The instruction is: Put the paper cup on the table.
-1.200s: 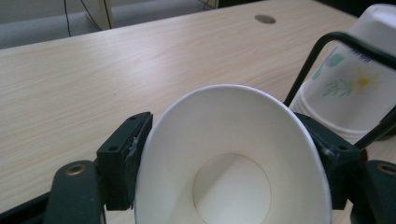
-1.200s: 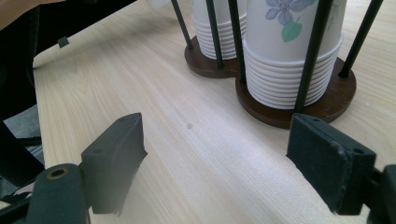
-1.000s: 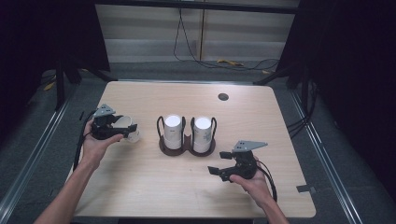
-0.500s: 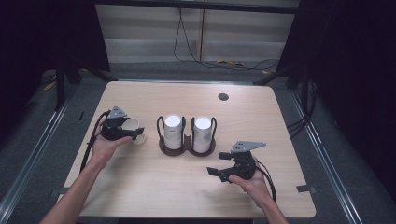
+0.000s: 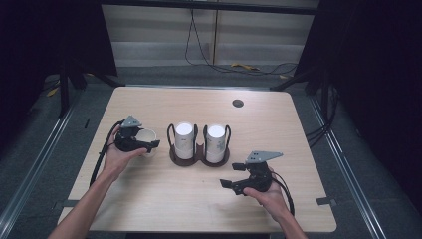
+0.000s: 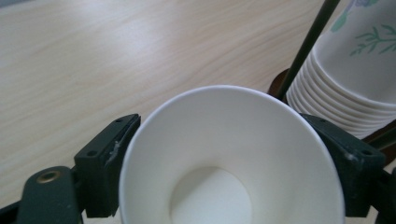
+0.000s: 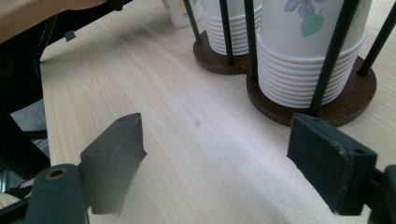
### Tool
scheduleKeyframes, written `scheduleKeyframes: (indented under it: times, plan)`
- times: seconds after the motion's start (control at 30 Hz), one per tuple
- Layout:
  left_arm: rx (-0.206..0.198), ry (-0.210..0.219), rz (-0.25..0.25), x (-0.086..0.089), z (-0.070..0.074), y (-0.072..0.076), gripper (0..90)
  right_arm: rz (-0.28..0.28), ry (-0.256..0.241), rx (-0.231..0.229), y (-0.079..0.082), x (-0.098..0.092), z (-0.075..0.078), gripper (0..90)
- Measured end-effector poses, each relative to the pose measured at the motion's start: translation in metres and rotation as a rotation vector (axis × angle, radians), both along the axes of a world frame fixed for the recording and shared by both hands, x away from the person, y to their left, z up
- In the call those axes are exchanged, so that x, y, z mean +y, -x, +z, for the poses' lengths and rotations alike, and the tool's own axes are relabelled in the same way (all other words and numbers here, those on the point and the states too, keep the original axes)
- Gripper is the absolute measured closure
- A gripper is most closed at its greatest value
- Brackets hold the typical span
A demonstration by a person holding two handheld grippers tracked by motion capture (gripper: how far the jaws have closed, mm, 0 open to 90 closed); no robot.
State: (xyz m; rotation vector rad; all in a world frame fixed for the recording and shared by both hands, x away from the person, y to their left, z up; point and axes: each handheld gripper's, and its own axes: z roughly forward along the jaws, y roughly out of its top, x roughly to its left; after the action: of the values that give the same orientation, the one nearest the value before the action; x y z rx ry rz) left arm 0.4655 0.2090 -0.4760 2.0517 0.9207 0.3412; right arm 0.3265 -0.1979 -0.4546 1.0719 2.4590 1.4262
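High view — cup holder (image 5: pixel 199 157) beside cup (image 5: pixel 147 138)

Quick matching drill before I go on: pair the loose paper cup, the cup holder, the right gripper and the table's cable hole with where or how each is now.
1 paper cup
2 cup holder
3 right gripper
4 cable hole

A far side of table
B jaws apart, holding nothing
C between the left gripper's jaws
D table centre, two stacks of cups

Pairs: 1-C, 2-D, 3-B, 4-A
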Motion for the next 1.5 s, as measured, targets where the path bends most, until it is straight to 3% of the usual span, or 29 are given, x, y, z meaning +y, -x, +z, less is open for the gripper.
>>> scheduleKeyframes:
  times: [0.2, 0.3, 0.4, 0.67, 0.83, 0.9, 1.1, 1.2, 1.23, 1.27, 1.4, 1.5]
  plan:
    - [0.016, -0.022, -0.016, 0.002, 0.002, 0.002, 15.8, 0.003, 0.0, -0.001, 0.0, 0.0, 0.0, 18.3]
    - [0.027, 0.002, -0.029, 0.005, 0.001, 0.003, 15.8, 0.006, 0.0, -0.003, 0.0, 0.0, -0.001, 18.2]
    - [0.027, -0.024, -0.021, 0.006, -0.002, 0.004, 15.8, 0.006, 0.001, -0.001, 0.0, 0.001, -0.001, 18.1]
    - [0.04, -0.013, -0.009, 0.014, -0.005, 0.012, 15.8, 0.006, -0.001, -0.001, 0.0, 0.001, -0.001, 18.0]
    - [0.055, -0.038, -0.013, 0.014, -0.009, 0.017, 15.9, 0.006, -0.004, -0.005, 0.0, 0.002, 0.0, 18.0]
    - [0.048, -0.048, -0.003, 0.015, -0.009, 0.019, 15.9, -0.002, -0.003, -0.004, 0.0, 0.002, 0.0, 18.0]
    - [0.063, -0.022, 0.034, 0.023, -0.005, 0.03, 15.9, -0.015, 0.002, -0.005, 0.0, 0.001, 0.0, 17.3]
    - [0.095, 0.002, 0.071, 0.029, -0.005, 0.036, 15.9, -0.025, 0.0, -0.007, 0.0, -0.001, 0.001, 17.0]
    - [0.094, -0.016, 0.072, 0.029, -0.005, 0.038, 16.0, -0.029, -0.001, -0.007, 0.001, -0.001, 0.001, 17.0]
    - [0.062, -0.065, 0.079, 0.029, -0.004, 0.043, 16.3, -0.03, -0.003, -0.009, 0.001, -0.002, 0.001, 17.0]
    - [0.059, 0.011, 0.049, 0.031, 0.001, 0.055, 16.8, -0.041, 0.0, -0.014, 0.001, -0.003, 0.0, 17.3]
    - [0.034, 0.016, 0.031, 0.031, 0.005, 0.067, 17.2, -0.045, 0.0, -0.018, 0.002, -0.001, 0.001, 17.5]
